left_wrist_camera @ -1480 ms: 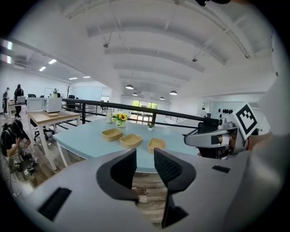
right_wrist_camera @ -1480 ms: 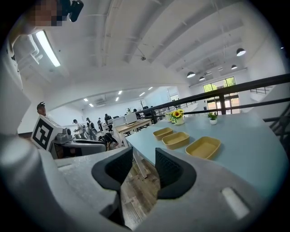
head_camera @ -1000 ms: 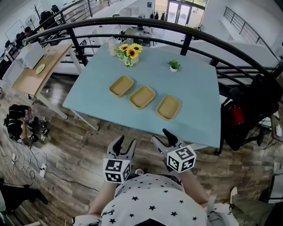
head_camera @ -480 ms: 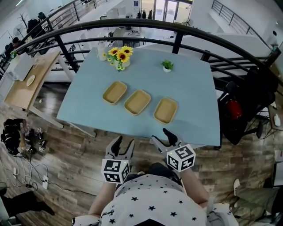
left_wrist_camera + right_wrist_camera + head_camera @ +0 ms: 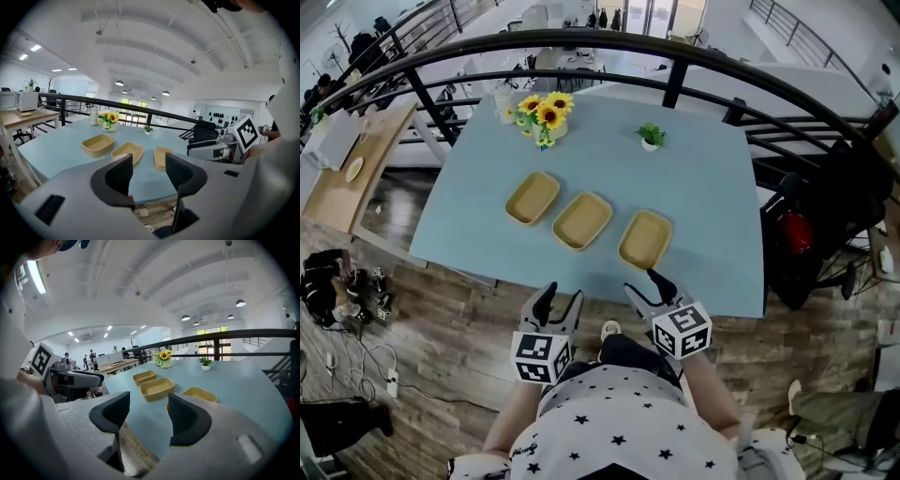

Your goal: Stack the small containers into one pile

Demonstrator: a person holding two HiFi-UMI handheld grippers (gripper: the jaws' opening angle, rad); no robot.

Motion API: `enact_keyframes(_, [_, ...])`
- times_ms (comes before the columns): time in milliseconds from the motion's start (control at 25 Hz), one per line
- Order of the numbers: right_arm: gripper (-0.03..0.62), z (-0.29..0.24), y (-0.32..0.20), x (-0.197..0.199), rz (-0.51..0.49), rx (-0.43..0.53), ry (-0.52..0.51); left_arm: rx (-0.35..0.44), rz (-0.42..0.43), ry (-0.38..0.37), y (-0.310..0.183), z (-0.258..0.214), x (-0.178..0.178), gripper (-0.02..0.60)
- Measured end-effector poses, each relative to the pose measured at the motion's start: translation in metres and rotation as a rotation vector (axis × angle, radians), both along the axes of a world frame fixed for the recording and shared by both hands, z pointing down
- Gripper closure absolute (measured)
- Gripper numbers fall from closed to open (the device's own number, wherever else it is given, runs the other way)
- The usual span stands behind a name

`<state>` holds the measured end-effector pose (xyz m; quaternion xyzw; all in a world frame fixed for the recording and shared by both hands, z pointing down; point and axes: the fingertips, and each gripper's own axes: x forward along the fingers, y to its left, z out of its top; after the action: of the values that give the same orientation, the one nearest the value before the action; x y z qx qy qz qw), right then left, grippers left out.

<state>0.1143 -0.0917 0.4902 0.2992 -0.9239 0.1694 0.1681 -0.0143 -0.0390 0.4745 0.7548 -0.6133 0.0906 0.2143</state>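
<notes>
Three shallow tan containers lie in a slanted row on the light blue table (image 5: 712,197): the left container (image 5: 532,198), the middle container (image 5: 582,220) and the right container (image 5: 645,239). They lie side by side, none stacked. Both grippers hover short of the table's near edge, away from the containers. My left gripper (image 5: 560,299) is open and empty, and so is my right gripper (image 5: 643,281). The same row shows in the left gripper view as left container (image 5: 98,144), middle container (image 5: 127,151) and right container (image 5: 161,156), and in the right gripper view as middle container (image 5: 157,387).
A sunflower vase (image 5: 545,117) and a small potted plant (image 5: 650,137) stand at the table's far side. A dark curved railing (image 5: 675,67) runs behind it. A wooden desk (image 5: 352,169) stands at the left, and a dark chair with a red item (image 5: 806,234) at the right.
The view has shifted forward: the table and containers sit lower and nearer in the head view. Both grippers stay open, held in front of the person's body.
</notes>
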Motion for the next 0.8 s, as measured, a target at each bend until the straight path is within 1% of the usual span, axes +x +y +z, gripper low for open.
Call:
enact_keyframes(480, [0.353, 0.039, -0.043, -0.006, -0.083, -0.048, 0.126, -0.024, -0.029, 0.015, -0.047, 0.000, -0.002, 0.383])
enact_keyframes(800, [0.353, 0.069, -0.053, -0.011, -0.168, -0.081, 0.228, -0.041, -0.048, 0.029, -0.066, 0.007, -0.002, 0.383])
